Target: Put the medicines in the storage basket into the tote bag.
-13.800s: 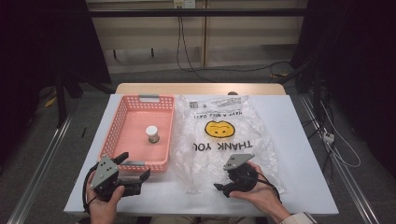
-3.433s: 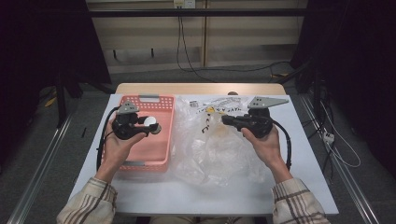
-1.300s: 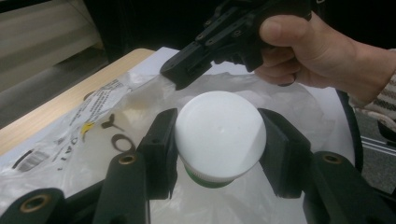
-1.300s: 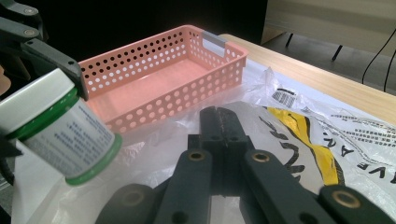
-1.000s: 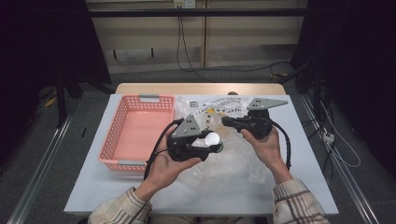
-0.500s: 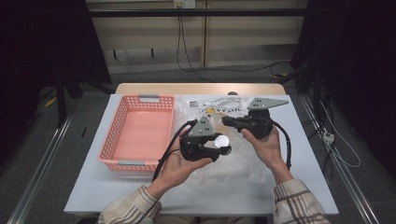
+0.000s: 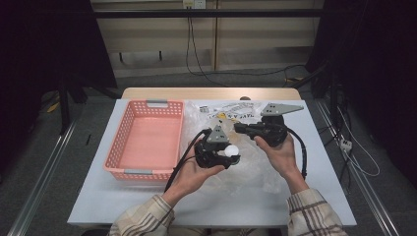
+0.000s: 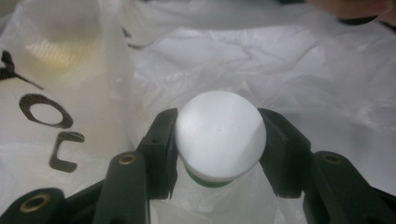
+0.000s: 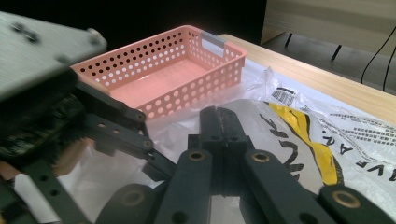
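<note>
Hands at a white table [image 7: 123,206] work a pair of black two-jaw grippers over a crumpled clear plastic bag [image 7: 255,167]. The left gripper [image 7: 231,156] is clamped on a small bottle with a round white cap [image 7: 231,151]; in the left gripper view the two jaws press against opposite sides of that cap [image 8: 219,133], and a thin green band shows just beneath it. The bottle hangs over the bag's crinkled plastic [image 8: 299,79], with black printed letters [image 8: 46,112] visible on the bag at the left of that view.

The right gripper [image 7: 238,128] sits just beyond and to the right of the left one, its grey three-cornered plate [image 7: 280,108] on top and a black cable [image 7: 302,157] looping down past the person's wrist. In the right gripper view its jaws are pressed together, and the bag's plastic [image 9: 280,121] lies around them; whether a fold of it is pinched between them cannot be told. The bag's yellow print [image 9: 308,140] lies to the right of them, and the left gripper's body [image 9: 42,93] looms blurred at the left.

A pink perforated basket [image 7: 120,142] stands on the table to the left of the bag, nothing inside it. Plaid sleeves [image 7: 310,216] enter from the bottom edge.
</note>
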`<state>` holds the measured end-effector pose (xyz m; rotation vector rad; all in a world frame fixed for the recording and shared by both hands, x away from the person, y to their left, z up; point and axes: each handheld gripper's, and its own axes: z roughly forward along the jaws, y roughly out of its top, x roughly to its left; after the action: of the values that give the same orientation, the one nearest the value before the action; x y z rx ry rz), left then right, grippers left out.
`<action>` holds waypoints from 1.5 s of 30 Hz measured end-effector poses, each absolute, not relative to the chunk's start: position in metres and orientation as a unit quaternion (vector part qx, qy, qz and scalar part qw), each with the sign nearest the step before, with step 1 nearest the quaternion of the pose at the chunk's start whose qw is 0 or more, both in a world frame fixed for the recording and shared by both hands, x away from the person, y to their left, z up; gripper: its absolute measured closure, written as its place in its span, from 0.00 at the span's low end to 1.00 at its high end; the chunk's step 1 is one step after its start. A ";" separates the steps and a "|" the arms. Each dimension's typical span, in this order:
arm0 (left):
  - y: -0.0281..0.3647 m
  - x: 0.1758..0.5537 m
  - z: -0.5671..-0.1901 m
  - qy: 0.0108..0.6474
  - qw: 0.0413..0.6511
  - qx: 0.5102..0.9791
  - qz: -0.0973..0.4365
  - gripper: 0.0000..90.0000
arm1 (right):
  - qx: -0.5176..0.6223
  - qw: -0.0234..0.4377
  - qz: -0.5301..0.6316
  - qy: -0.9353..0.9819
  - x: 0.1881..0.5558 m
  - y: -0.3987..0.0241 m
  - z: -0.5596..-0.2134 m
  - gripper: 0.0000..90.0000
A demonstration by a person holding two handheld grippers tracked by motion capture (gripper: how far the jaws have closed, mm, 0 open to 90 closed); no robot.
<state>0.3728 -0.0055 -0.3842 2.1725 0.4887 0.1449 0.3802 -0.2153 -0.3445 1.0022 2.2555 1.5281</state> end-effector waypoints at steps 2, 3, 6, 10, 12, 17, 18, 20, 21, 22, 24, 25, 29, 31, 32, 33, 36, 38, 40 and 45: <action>-0.006 0.376 -0.389 0.204 0.434 0.875 0.063 0.57 | 0.342 0.117 0.521 0.773 0.381 -0.214 -0.346 1.00; -0.007 0.378 -0.391 0.207 0.432 0.875 0.063 0.57 | 0.342 0.117 0.521 0.773 0.381 -0.214 -0.346 1.00; -0.009 0.383 -0.396 0.217 0.431 0.874 0.063 0.57 | 0.345 0.114 0.518 0.774 0.381 -0.214 -0.348 1.00; -0.013 0.387 -0.399 0.224 0.429 0.873 0.064 0.57 | 0.346 0.113 0.516 0.775 0.382 -0.214 -0.350 1.00; -0.015 0.389 -0.402 0.226 0.427 0.873 0.061 0.57 | 0.347 0.113 0.517 0.774 0.381 -0.214 -0.349 1.00; -0.021 0.394 -0.411 0.240 0.429 0.869 0.059 0.57 | 0.350 0.110 0.514 0.776 0.381 -0.215 -0.353 1.00; -0.021 0.395 -0.413 0.244 0.429 0.868 0.058 0.57 | 0.351 0.108 0.513 0.776 0.381 -0.215 -0.354 1.00; -0.023 0.397 -0.416 0.248 0.429 0.867 0.056 0.57 | 0.354 0.107 0.511 0.776 0.381 -0.215 -0.356 1.00; -0.024 0.398 -0.417 0.249 0.427 0.868 0.058 0.57 | 0.354 0.106 0.510 0.777 0.381 -0.216 -0.357 1.00; -0.025 0.398 -0.418 0.249 0.424 0.869 0.061 0.57 | 0.356 0.106 0.508 0.777 0.381 -0.216 -0.357 1.00; -0.026 0.399 -0.421 0.250 0.421 0.870 0.058 0.57 | 0.358 0.105 0.507 0.777 0.381 -0.217 -0.359 1.00; -0.028 0.400 -0.423 0.249 0.423 0.869 0.059 0.57 | 0.359 0.105 0.507 0.777 0.381 -0.218 -0.360 1.00; -0.034 0.401 -0.431 0.257 0.419 0.869 0.062 0.57 | 0.363 0.104 0.502 0.778 0.382 -0.218 -0.363 1.00; -0.036 0.401 -0.433 0.255 0.411 0.873 0.064 0.56 | 0.365 0.102 0.501 0.778 0.382 -0.218 -0.365 1.00; -0.037 0.401 -0.435 0.255 0.409 0.873 0.068 0.56 | 0.365 0.102 0.500 0.779 0.382 -0.218 -0.366 1.00; -0.037 0.400 -0.435 0.256 0.403 0.876 0.068 0.56 | 0.365 0.102 0.499 0.780 0.382 -0.219 -0.366 1.00; -0.039 0.401 -0.439 0.254 0.403 0.876 0.071 0.56 | 0.369 0.100 0.497 0.779 0.383 -0.220 -0.369 1.00; -0.040 0.401 -0.440 0.256 0.405 0.875 0.070 0.56 | 0.370 0.099 0.494 0.780 0.383 -0.220 -0.371 1.00; -0.039 0.401 -0.440 0.258 0.404 0.875 0.069 0.56 | 0.371 0.098 0.492 0.781 0.383 -0.220 -0.372 1.00; -0.037 0.400 -0.439 0.254 0.401 0.878 0.064 0.46 | 0.373 0.099 0.493 0.780 0.382 -0.222 -0.372 1.00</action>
<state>0.4005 -0.0374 -0.4387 2.2192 0.6420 0.1627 0.3824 -0.2219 -0.3718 1.1026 2.3071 1.4573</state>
